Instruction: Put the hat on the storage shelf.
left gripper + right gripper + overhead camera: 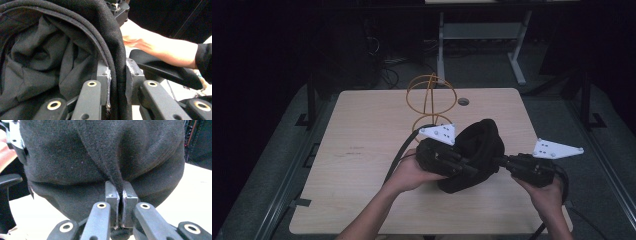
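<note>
- While both hands hold it up just above the tabletop [362, 150], the black knit hat [477, 152] hangs between the two tongs, near the front edge.
- Left tongs [117, 82] are clamped on the hat's doubled rim, the fabric pinched tight between the pads.
- Right tongs [120, 206] are closed on a fold of the hat's opposite side, with cloth squeezed between the pads.
- An orange wire stand [430, 102] sits behind the hat, farther back on the tabletop, apart from it.
</note>
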Demonstrator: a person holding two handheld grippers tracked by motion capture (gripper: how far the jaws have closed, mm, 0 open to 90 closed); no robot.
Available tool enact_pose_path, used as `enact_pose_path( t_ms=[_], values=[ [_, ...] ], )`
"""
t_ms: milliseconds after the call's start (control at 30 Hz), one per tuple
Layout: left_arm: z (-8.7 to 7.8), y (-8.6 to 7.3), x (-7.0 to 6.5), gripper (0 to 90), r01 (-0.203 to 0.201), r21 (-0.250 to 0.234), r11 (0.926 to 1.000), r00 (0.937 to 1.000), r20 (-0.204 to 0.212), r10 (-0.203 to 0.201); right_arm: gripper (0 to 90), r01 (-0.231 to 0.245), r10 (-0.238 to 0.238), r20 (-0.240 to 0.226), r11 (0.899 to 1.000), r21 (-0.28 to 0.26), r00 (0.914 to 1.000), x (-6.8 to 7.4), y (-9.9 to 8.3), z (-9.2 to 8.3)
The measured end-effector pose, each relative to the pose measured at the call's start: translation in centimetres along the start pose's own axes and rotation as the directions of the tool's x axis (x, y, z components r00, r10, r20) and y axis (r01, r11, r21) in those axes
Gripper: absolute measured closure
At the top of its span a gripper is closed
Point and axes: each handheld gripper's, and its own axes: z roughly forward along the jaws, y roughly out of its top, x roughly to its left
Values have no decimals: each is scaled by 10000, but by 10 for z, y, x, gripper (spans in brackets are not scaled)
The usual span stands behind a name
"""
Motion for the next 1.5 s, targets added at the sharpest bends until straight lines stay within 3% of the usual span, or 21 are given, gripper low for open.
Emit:
enact_pose_path(
  t_ms=[300, 533, 800, 1033, 1167, 1200, 1233, 1267, 1300, 1333, 1367, 1500],
  values=[
    [-13, -11, 4, 711, 259, -318, 9992, 9987, -432, -272, 871, 138, -135, 246, 9999, -83, 9996, 5, 23, -9],
    [-21, -18, 5, 668, 338, -476, 9983, 9950, -919, -381, 873, 287, -287, 428, 9996, -6, 9987, 10, 43, -6],
    [-31, -23, 4, 597, 224, -326, 9992, 9823, -1850, -281, 874, 393, -392, 517, 9992, -8, 9979, 11, 58, -3],
    [-45, -34, 3, 565, 337, -280, 9990, 9719, -2323, -392, 874, 401, -402, 846, 9992, 22, 9956, 6, 69, -7],
    [-55, -44, 3, 544, 433, -240, 9988, 9599, -2763, -482, 875, 463, -457, 988, 9989, -37, 9941, 2, 79, -10],
    [-60, -50, 3, 532, 504, -213, 9985, 9537, -2959, -545, 874, 488, -478, 1078, 9988, -59, 9930, 0, 84, -11],
    [-60, -50, 3, 526, 504, -213, 9985, 9537, -2959, -545, 874, 488, -478, 1078, 9988, -59, 9930, 0, 84, -11],
    [-63, -54, 4, 526, 565, -214, 9982, 9495, -3079, -603, 875, 477, -466, 1100, 9988, -78, 9928, -1, 86, -11],
    [-66, -58, 4, 519, 581, -166, 9982, 9436, -3257, -604, 874, 487, -476, 1096, 9988, -78, 9928, -2, 89, -11],
    [-71, -67, 5, 496, 723, -120, 9973, 9307, -3586, -718, 874, 517, -508, 1159, 9986, -52, 9920, -3, 96, -11],
    [-71, -67, 5, 489, 723, -120, 9973, 9307, -3586, -718, 874, 517, -508, 1159, 9986, -52, 9920, -3, 96, -11],
    [-82, -86, 9, 457, 1087, -19, 9941, 9084, -4059, -1001, 874, 604, -601, 1201, 9982, 17, 9909, -6, 108, -8]
  ],
)
